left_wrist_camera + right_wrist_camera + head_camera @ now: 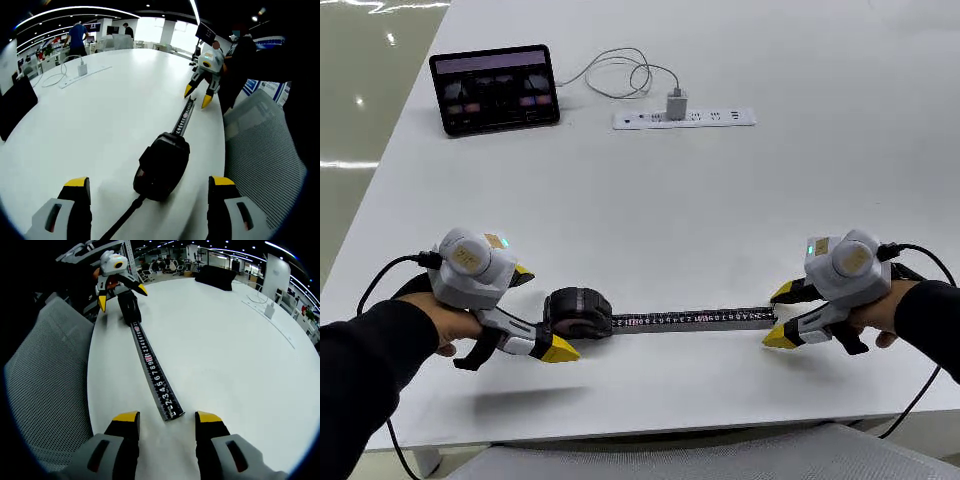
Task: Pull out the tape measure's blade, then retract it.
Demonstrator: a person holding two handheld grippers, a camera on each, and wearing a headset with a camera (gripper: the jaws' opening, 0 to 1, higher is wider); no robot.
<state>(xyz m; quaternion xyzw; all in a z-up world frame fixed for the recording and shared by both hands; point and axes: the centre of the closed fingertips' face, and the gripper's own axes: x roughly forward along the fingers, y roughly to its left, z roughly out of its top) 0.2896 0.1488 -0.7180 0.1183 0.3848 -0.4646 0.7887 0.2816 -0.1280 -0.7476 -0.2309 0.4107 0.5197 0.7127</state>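
A black tape measure case (pixel 578 312) lies near the table's front edge, with its dark numbered blade (pixel 695 320) stretched flat to the right. My left gripper (pixel 542 311) is open, its yellow-tipped jaws standing on either side of the case (pixel 162 165) with a gap on each side. My right gripper (pixel 781 315) is open at the blade's free end. In the right gripper view the blade tip (pixel 170 412) rests on the table between the spread jaws of my right gripper (pixel 166 416), untouched. The blade (pixel 150 362) runs back to the case (pixel 131 307).
A dark tablet (pixel 495 88) stands at the far left of the white table (pixel 720 200). A white power strip (pixel 685 118) with a charger and looped cable lies at the back. A grey mesh chair (pixel 720 455) sits just under the front edge.
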